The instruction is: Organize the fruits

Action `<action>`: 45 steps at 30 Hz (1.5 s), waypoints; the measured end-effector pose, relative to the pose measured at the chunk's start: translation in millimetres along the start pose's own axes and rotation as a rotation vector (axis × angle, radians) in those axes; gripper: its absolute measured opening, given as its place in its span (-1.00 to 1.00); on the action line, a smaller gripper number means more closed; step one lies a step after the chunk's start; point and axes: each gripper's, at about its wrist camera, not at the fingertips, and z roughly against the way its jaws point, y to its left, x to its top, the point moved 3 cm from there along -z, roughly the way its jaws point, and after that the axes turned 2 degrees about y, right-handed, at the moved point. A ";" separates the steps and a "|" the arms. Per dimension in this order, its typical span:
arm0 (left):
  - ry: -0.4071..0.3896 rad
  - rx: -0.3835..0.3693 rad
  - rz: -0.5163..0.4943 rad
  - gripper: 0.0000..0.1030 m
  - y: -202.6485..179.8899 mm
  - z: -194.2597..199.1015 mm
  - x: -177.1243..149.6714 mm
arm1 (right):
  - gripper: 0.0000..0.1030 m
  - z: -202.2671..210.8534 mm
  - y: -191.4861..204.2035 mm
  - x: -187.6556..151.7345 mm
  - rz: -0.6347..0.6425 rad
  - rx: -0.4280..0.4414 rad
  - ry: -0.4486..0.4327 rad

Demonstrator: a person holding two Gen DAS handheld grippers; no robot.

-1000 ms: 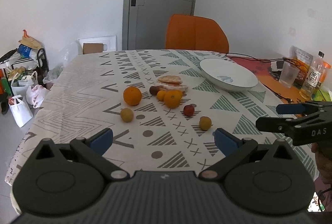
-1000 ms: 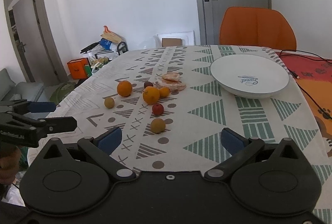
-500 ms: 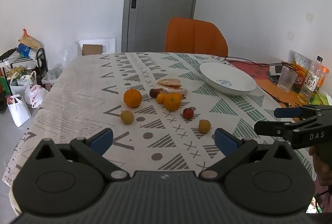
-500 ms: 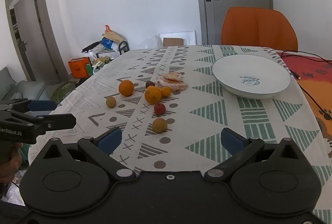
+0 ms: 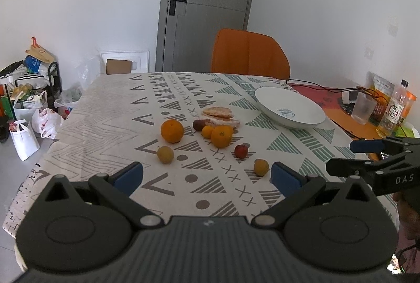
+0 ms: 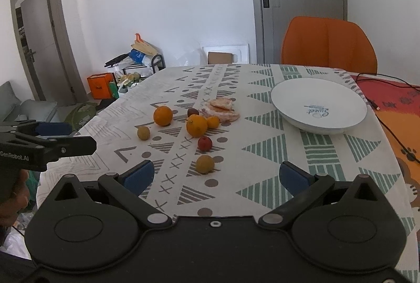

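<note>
Several fruits lie loose on the patterned tablecloth: a big orange, a second orange, a small mandarin, a dark plum, a red fruit, two yellow fruits and peeled orange pieces. An empty white bowl stands to their right. My left gripper is open and empty, near the table's front edge. My right gripper is open and empty, just short of the near yellow fruit.
An orange chair stands behind the table. A plastic bottle, a cup and cables sit on the red mat at the right. Bags and clutter lie on the floor at the left.
Both grippers have drawn back and risen slightly, so the table looks a little farther. Nothing on the table has moved. Both grippers stay open.
</note>
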 end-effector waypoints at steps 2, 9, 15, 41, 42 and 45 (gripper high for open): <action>0.003 -0.002 -0.002 1.00 0.6 -0.2 -0.1 | 1.00 0.3 1.0 0.2 0.005 -0.001 0.000; -0.011 0.001 -0.010 0.97 0.3 2.1 0.1 | 1.00 -2.2 2.7 1.2 0.013 -0.004 0.006; -0.029 -0.006 -0.002 0.96 3.4 0.5 2.9 | 1.00 -4.7 5.1 7.5 0.034 -0.026 -0.021; -0.009 0.039 0.057 0.56 53.9 -70.6 12.8 | 0.97 -89.3 14.1 10.0 0.020 0.026 0.025; -0.006 0.038 0.058 0.51 55.2 -73.7 13.1 | 0.87 -91.8 14.2 8.9 0.019 0.030 0.030; 0.012 0.032 0.063 0.33 56.8 -85.4 12.3 | 0.70 -101.8 13.3 4.8 0.012 0.047 0.060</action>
